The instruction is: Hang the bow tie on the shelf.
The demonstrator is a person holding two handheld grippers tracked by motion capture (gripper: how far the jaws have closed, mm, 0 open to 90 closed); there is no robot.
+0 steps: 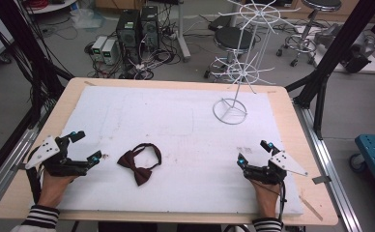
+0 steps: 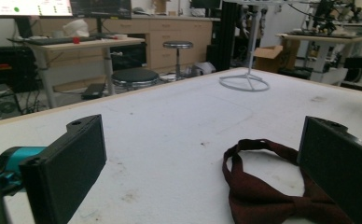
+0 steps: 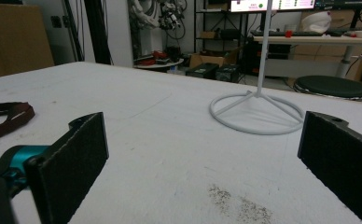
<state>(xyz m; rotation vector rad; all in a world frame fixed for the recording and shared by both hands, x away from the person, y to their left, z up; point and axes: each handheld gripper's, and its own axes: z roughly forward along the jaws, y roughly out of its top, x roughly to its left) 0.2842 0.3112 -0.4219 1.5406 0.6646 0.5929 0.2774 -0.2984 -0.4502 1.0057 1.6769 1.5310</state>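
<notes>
I read this as the very start of the job — nothing is gripped yet. The dark red bow tie (image 1: 140,163) lies flat on the white mat (image 1: 176,121), near the front edge and a little left of centre, its strap looped open behind the knot. The white wire rack (image 1: 241,63) stands at the far right of the mat with its hooks bare, so if the tie is meant to go up there, as I judge likely, the whole pick-up, carry and hanging are still ahead.

My left gripper (image 1: 85,147) sits at the near left, jaws spread wide and holding nothing, close beside the tie but not touching it. My right gripper (image 1: 254,152) rests at the near right, jaws likewise apart and empty, well away from the tie.

The high view gives me the layout: both hands low on the mat, the tie between them and closer to the left one. The left gripper view adds what that cannot — the tie (image 2: 268,186) lies just ahead of the right-hand jaw, partly hidden behind it, rather than centred in the gap. The right gripper view looks toward the rack's ring base (image 3: 257,112) and catches just the strap end of the tie (image 3: 6,117) at its left edge.
</notes>
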